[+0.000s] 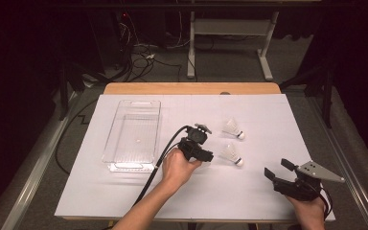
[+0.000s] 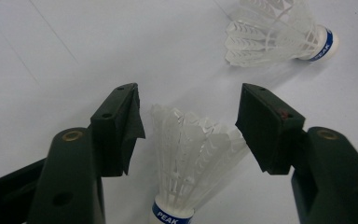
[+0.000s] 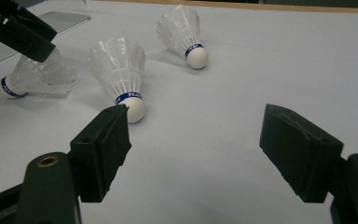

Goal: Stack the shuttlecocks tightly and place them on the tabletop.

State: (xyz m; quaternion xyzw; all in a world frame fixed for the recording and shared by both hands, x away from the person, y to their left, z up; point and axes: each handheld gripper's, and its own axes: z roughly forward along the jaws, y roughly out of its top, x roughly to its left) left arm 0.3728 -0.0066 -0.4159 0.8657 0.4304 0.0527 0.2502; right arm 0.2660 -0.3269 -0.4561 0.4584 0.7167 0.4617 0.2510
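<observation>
Three white feather shuttlecocks with blue bands lie on a white sheet (image 1: 249,115). One shuttlecock (image 2: 191,158) lies between the jaws of my left gripper (image 2: 189,91), cork end toward the camera. The pads stand on either side of its feathers without squeezing them. In the high view the left gripper (image 1: 202,152) points down at the table's middle. A second shuttlecock (image 1: 231,154) lies just right of it, and a third (image 1: 232,128) farther back. My right gripper (image 1: 277,167) rests open at the front right, nothing between its jaws (image 3: 196,114).
A clear plastic tray (image 1: 109,139) sits left of the left gripper, with nothing in it. The wooden table edge (image 1: 191,88) runs along the back. The left gripper's black cable (image 1: 158,165) trails toward the front.
</observation>
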